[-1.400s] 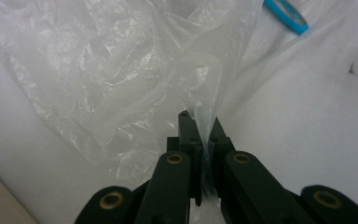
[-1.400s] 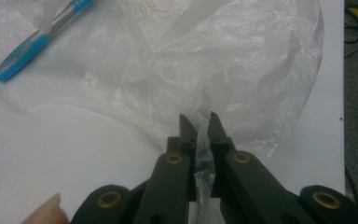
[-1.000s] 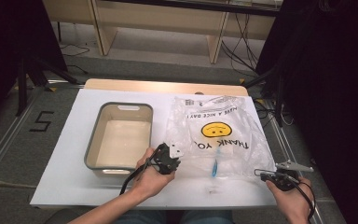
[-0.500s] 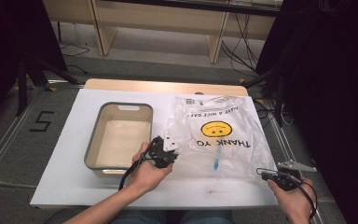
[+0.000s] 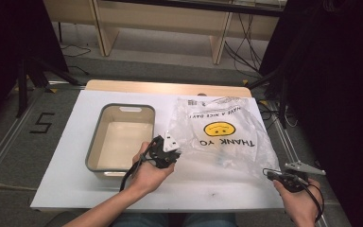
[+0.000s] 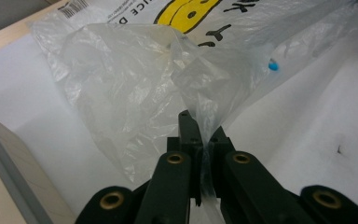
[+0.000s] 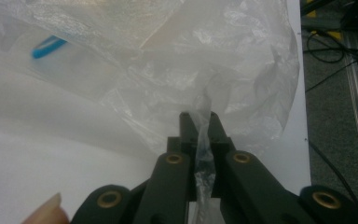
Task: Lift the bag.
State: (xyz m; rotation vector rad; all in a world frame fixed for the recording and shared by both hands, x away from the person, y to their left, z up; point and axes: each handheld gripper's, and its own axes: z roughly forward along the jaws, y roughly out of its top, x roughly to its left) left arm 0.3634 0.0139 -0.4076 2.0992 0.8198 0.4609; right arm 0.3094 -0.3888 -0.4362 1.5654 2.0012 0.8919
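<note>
Shifted slightly left and lower since a second ago: left gripper [image 5: 166,152], now just beside the grey bin [image 5: 121,138], jaws pinched on a handle strip of the clear smiley-face plastic bag [image 5: 222,135]. Right gripper [image 5: 283,177] at the desk's [image 5: 61,156] near right edge, clamped likewise on the bag's other handle. Bag spread flat on the desk, small blue object [image 6: 273,66] inside.

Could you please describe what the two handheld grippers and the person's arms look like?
Both the left gripper and the right gripper have black jaws with brass-coloured rivets. A black cable trails from each, and a grey three-cornered plate tops each one. The forearms are bare, no sleeves.
</note>
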